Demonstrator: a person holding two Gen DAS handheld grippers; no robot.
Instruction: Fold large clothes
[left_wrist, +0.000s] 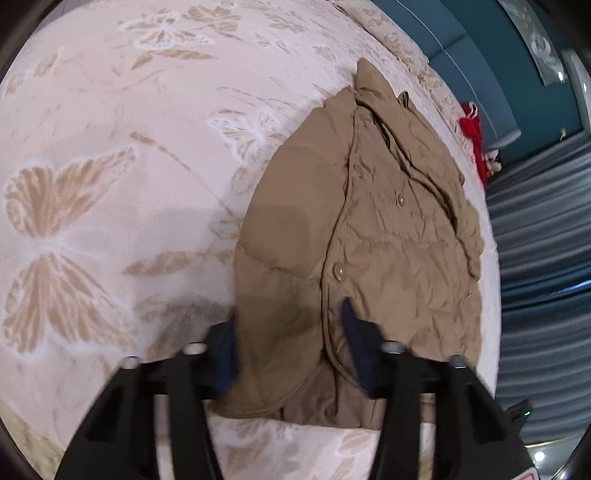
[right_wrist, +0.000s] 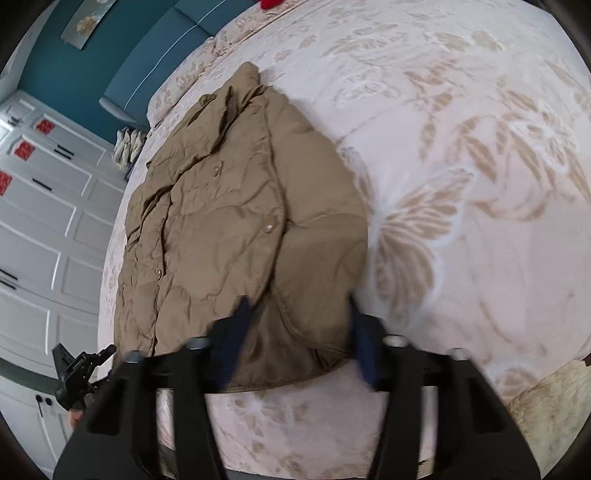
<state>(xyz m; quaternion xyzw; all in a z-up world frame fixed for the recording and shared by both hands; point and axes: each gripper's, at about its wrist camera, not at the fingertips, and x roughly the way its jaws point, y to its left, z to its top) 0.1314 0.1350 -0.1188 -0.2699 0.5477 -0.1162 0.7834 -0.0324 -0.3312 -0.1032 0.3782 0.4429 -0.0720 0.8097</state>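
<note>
A tan padded jacket (left_wrist: 388, 221) lies folded lengthwise on a bed, its snap front facing up and its collar at the far end. My left gripper (left_wrist: 290, 314) sits at the near hem, and the puffy fabric fills the gap between its dark blue fingers (left_wrist: 352, 332), which press on it. In the right wrist view the same jacket (right_wrist: 229, 221) runs away from the camera. My right gripper (right_wrist: 297, 299) clamps the other near corner of the hem, with one finger on top of the cloth and one at its edge. The left gripper's black body (right_wrist: 79, 373) shows at the lower left.
The bedspread (left_wrist: 110, 184) is pale pink with beige butterflies and spreads wide beside the jacket. A red item (left_wrist: 472, 140) lies by the teal headboard (left_wrist: 480, 74). Grey-blue curtains (left_wrist: 546, 258) hang on one side of the bed and white wardrobe doors (right_wrist: 44, 221) stand on the other.
</note>
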